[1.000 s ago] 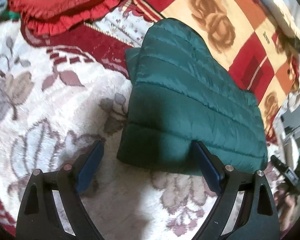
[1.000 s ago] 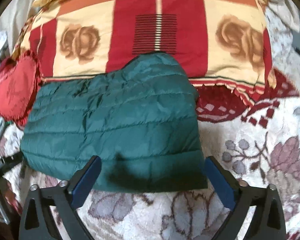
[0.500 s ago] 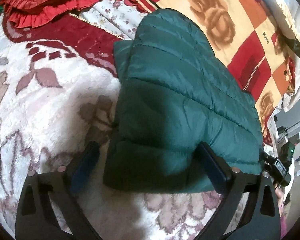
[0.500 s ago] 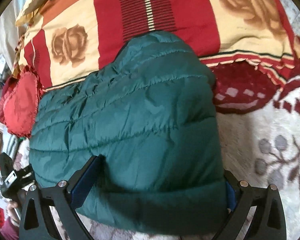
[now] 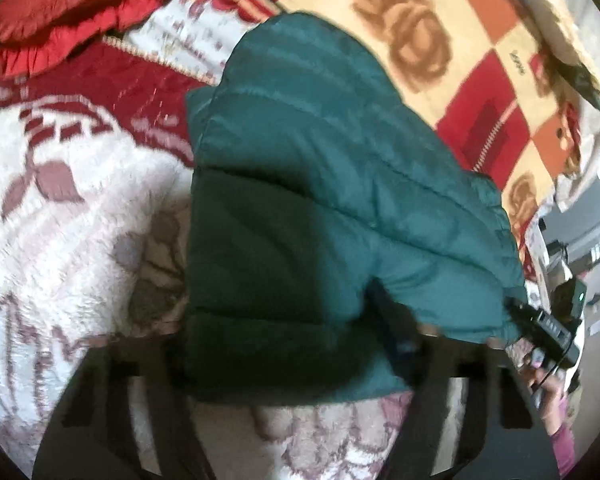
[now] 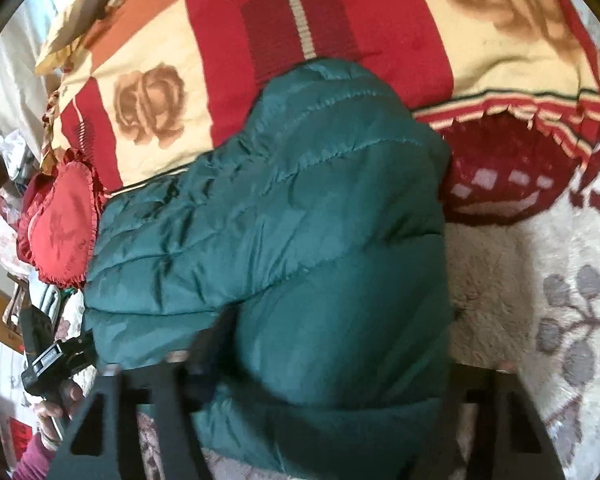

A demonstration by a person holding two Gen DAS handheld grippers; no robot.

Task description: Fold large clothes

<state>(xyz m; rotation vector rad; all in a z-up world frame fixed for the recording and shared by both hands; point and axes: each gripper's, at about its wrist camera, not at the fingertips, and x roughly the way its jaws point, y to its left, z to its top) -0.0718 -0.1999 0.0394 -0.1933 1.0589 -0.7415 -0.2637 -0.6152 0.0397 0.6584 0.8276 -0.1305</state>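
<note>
A dark green quilted puffer jacket [image 5: 320, 184] lies folded on a fluffy white floral blanket [image 5: 60, 240]. My left gripper [image 5: 288, 344] has pushed over the jacket's near left end, and the padding bulges between its two fingers; the image is blurred. My right gripper [image 6: 328, 364] straddles the jacket's [image 6: 284, 208] near right end the same way, with fabric between its fingers. The fingertips of both grippers are partly hidden by the jacket. The other gripper shows at the edge of each view.
A red, cream and orange rose-patterned blanket [image 6: 340, 20] lies behind the jacket. A red frilled cushion [image 5: 60, 12] lies at the far left, also in the right wrist view [image 6: 60, 224]. The bed's edge and room clutter show beyond.
Both grippers moved forward over the jacket's near edge, and their fingers have drawn in on the padding. The jacket's near edge now bunches up between the fingers.
</note>
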